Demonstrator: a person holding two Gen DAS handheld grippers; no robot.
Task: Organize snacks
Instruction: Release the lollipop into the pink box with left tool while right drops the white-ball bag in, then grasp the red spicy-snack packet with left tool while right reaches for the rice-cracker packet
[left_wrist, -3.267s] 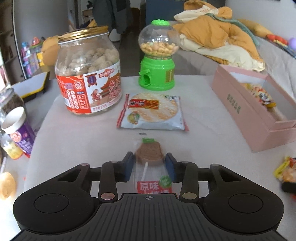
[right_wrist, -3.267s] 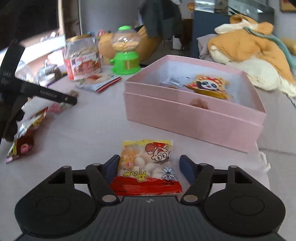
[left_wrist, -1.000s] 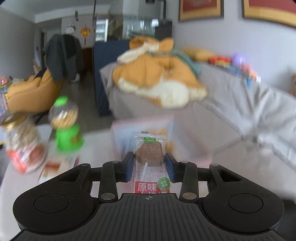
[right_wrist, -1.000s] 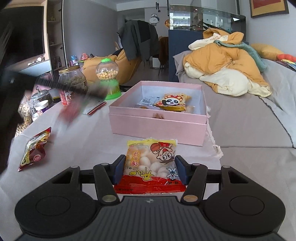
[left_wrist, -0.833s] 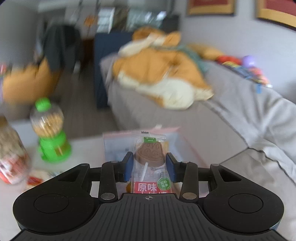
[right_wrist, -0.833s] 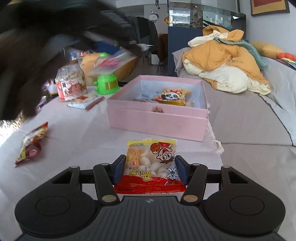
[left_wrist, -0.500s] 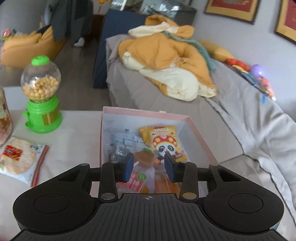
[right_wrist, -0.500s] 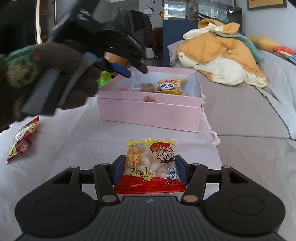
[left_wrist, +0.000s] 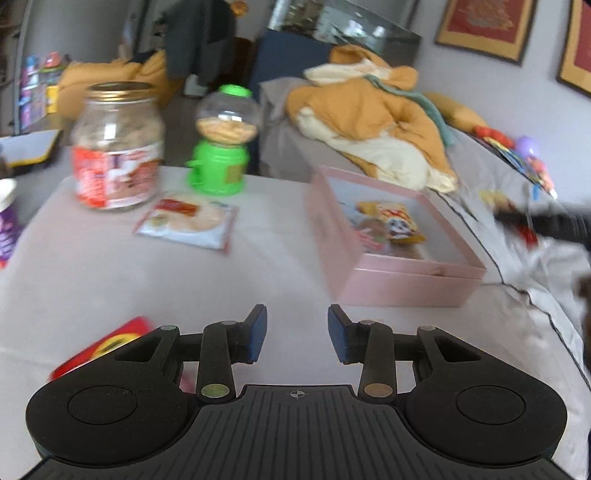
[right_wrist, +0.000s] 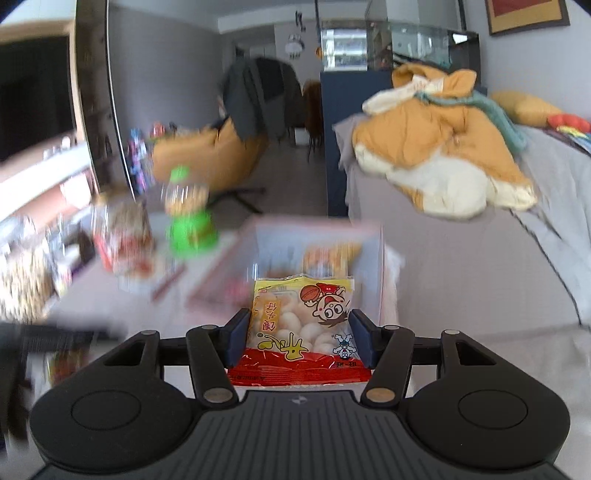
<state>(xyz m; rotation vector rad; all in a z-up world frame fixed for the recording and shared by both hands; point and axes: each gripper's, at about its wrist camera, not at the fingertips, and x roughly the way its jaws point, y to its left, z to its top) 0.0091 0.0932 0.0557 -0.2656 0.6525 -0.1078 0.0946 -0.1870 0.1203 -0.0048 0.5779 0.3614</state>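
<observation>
- Grey cloth covers the surface, with a bed behind it carrying a heap of orange and cream bedding.
- My left gripper hangs low over the near edge of the surface, its fingers spread apart with nothing between them.
- Off to its right sits the pink box, lid off; inside I can make out a yellow panda packet and a few other wrappers too blurred to name.
- Left of the box, a flat rice cracker packet lies on the cloth, and behind it stand a big glass jar with a gold lid and a green candy dispenser.
- A red packet peeks out just under my left gripper's left side.
- My right gripper is up in the air, fingers clamped on a yellow and red snack bag with a cartoon boy on it.
- From the right wrist camera the pink box lies just beyond the bag, though the view is badly smeared.
- From the left wrist camera, the right gripper shows as a dark blur at the far right, past the box.
</observation>
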